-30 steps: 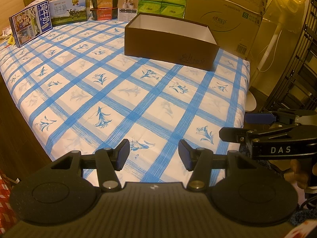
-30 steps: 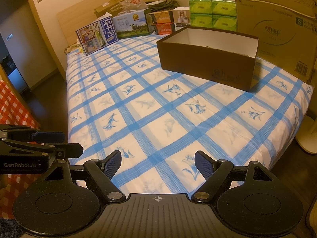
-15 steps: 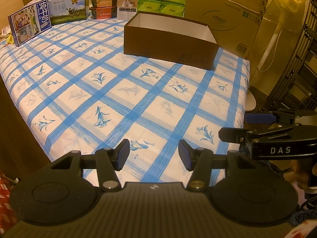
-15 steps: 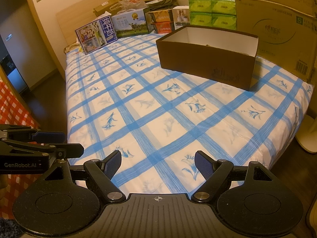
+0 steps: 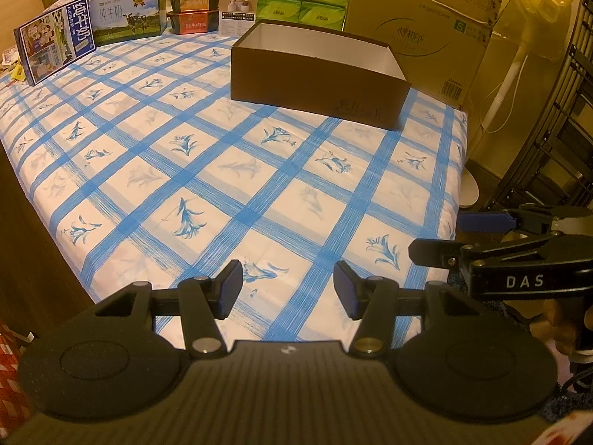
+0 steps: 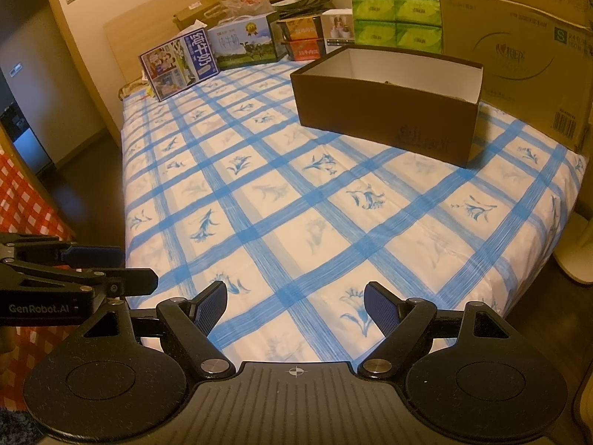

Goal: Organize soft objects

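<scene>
Both grippers hang at the near edge of the bed (image 5: pixel 207 170), jaws apart and holding nothing: the left gripper (image 5: pixel 288 289) with a moderate gap, the right gripper (image 6: pixel 295 307) spread wider. From where I stand this looks like either the very start or the very end of the tidying, because no soft object lies anywhere on the blue-checked sheet ahead of the jaws. One open brown box (image 5: pixel 318 70) sits well ahead of both pairs of jaws, toward the far side of the bed; something small and dark shows just over its rim in the right view, but I cannot tell what it is or whether it is soft. So the things to be sorted are either already in the box or out of sight. The next move, I judge, calls for finding a soft item first, perhaps off the bed, then closing gently on it and carrying it forward over the box rim. Counting what lines the far edge beyond the jaws: two milk cartons (image 5: pixel 55 48), two stacked orange food tubs (image 5: pixel 192 9), one small white box (image 5: pixel 237 7), one block of four green tissue packs (image 5: pixel 304 0), one big cardboard carton (image 5: pixel 433 33), and one standing fan (image 5: pixel 519 18) beside the bed under a yellow cover.
</scene>
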A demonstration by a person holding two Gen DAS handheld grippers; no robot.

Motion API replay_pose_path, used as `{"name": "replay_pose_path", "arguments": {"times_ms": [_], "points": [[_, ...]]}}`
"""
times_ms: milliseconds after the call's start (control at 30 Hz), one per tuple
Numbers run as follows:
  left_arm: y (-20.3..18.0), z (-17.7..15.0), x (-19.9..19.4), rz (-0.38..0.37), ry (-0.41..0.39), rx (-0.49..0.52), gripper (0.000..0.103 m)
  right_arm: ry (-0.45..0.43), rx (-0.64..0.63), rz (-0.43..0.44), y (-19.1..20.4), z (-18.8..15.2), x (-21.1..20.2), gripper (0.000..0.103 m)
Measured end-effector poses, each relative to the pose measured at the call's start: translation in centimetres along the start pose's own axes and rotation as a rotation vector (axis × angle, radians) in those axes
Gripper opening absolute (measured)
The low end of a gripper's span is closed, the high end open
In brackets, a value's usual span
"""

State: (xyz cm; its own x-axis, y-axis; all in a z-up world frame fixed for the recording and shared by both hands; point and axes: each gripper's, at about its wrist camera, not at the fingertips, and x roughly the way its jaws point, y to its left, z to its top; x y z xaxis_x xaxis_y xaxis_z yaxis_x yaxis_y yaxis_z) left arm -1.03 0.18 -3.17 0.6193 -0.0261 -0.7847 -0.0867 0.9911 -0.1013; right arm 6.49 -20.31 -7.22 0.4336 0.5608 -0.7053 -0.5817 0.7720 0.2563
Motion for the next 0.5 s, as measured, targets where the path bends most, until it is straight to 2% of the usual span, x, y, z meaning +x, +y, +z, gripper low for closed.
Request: {"name": "replay_pose_path", "arguments": {"times_ms": [500], "points": [[-0.07,-0.03,0.32,-0.002,0.001,0.0,0.051,0.001,0.001,0.001,-0.2,0.09,0.02,0.081]]}}
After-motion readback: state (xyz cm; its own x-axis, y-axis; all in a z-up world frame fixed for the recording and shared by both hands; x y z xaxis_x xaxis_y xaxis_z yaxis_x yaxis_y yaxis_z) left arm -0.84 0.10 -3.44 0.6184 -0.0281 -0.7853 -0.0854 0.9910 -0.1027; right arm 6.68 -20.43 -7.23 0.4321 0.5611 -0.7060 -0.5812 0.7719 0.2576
